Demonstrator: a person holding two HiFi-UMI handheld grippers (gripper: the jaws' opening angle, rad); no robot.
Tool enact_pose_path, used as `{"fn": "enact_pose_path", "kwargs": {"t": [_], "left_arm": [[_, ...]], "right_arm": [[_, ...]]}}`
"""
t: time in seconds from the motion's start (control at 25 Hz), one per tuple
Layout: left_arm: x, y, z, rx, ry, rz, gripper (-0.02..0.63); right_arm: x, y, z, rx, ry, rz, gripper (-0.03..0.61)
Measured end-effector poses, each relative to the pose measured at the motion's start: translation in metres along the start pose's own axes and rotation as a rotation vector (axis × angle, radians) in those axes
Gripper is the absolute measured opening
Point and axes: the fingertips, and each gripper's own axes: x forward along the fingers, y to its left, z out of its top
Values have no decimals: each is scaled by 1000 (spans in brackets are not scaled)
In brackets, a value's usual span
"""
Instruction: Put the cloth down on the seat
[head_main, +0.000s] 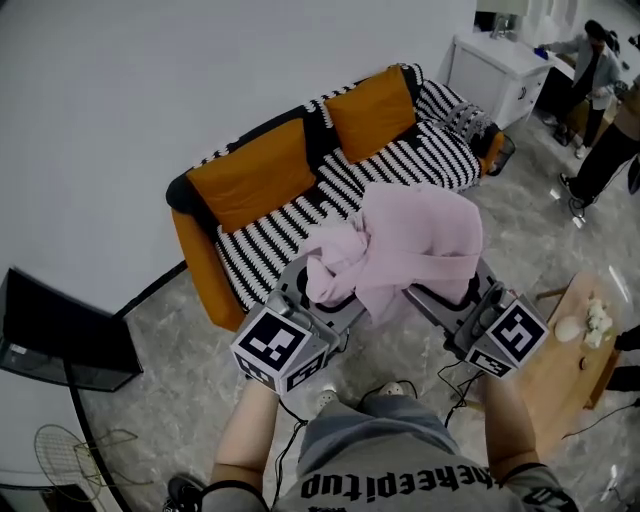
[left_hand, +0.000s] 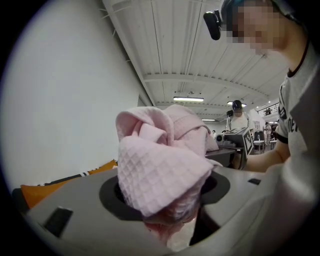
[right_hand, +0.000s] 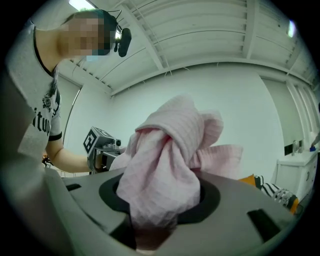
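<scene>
We see the pink cloth (head_main: 400, 245) bunched up and held off the seat, slung between the two grippers and spilling over the tips of both. The left gripper (left_hand: 172, 220) has its jaws pressed onto a wad of the cloth, which bulges up out of the jaws in a waffle-textured lump. The right gripper (right_hand: 150, 225) is likewise clamped on a twisted fold of the cloth, the rest of it ballooning above the jaws. In the head view the grippers sit side by side, near each other, with their marker cubes toward us.

Ahead of both grippers, past the cloth, stands the sofa (head_main: 300, 215) with a black-and-white striped seat and orange sides. Two orange cushions (head_main: 255, 170) lean on its back. We cannot tell how high the cloth hangs over the seat.

To the right of the right gripper is a small wooden table (head_main: 560, 360) with pale items on it. Far ahead on the right are a white cabinet (head_main: 495, 70) and people (head_main: 595, 65) standing. To the left of the left gripper is a black screen (head_main: 55, 335).
</scene>
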Motion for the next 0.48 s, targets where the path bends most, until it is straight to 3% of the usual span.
{"fn": "enact_pose_path", "kwargs": {"t": [0.48], "left_arm": [[47, -29, 3, -34, -3, -20, 281]], "right_arm": [[-43, -42, -3, -60, -19, 11, 207]]}}
